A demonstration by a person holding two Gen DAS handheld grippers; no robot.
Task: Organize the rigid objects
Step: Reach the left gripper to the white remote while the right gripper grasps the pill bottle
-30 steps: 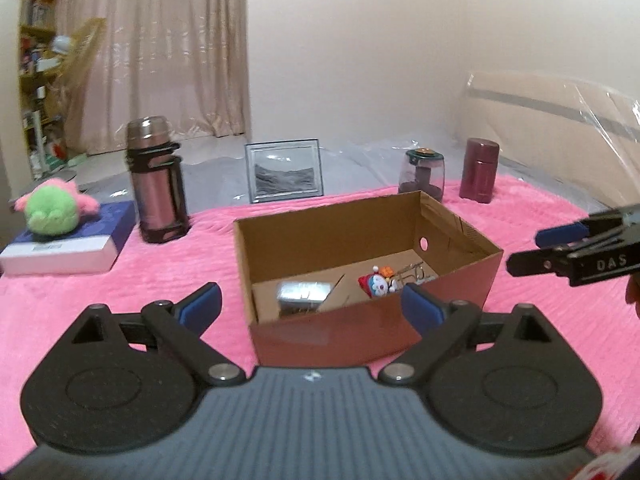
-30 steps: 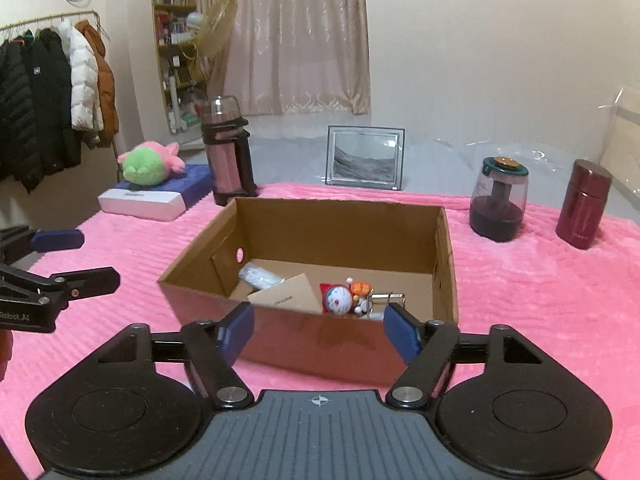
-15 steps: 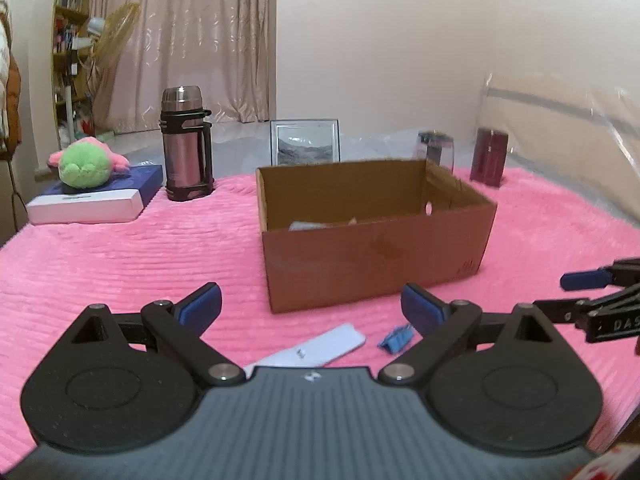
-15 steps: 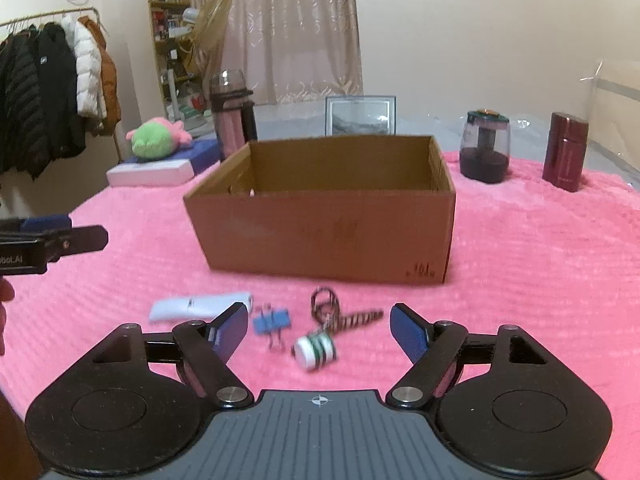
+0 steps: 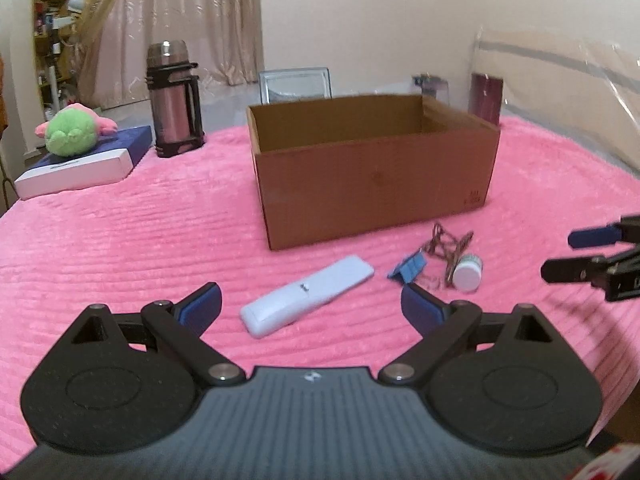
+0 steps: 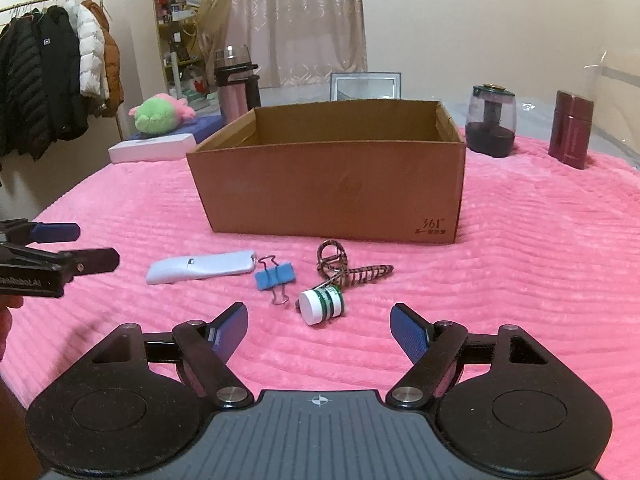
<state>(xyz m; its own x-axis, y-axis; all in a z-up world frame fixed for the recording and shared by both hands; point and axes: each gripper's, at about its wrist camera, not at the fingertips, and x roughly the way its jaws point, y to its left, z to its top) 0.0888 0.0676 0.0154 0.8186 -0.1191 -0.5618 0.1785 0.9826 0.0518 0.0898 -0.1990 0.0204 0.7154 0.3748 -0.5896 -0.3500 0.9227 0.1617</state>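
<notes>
Pink plush blanket (image 6: 540, 240) carries the remote (image 6: 202, 266), binder clip (image 6: 276, 276), hair claw (image 6: 348, 270) and small jar (image 6: 323, 305) before the cardboard box (image 6: 332, 196). Both the left gripper (image 5: 310, 306) and right gripper (image 6: 318, 326) gape empty; the jar may roll if nudged.

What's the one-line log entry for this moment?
left gripper: open, over remote | right gripper: open, near jar | box: behind

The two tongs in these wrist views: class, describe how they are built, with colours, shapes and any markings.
Both the left tongs and the right tongs are matte black, with two round discs, angled linkage arms joined by silver rivets, blue pads on the fingers, and a ribbed grey centre plate with a small white emblem. White lettering, partly cut off, runs along each one's side.
</notes>
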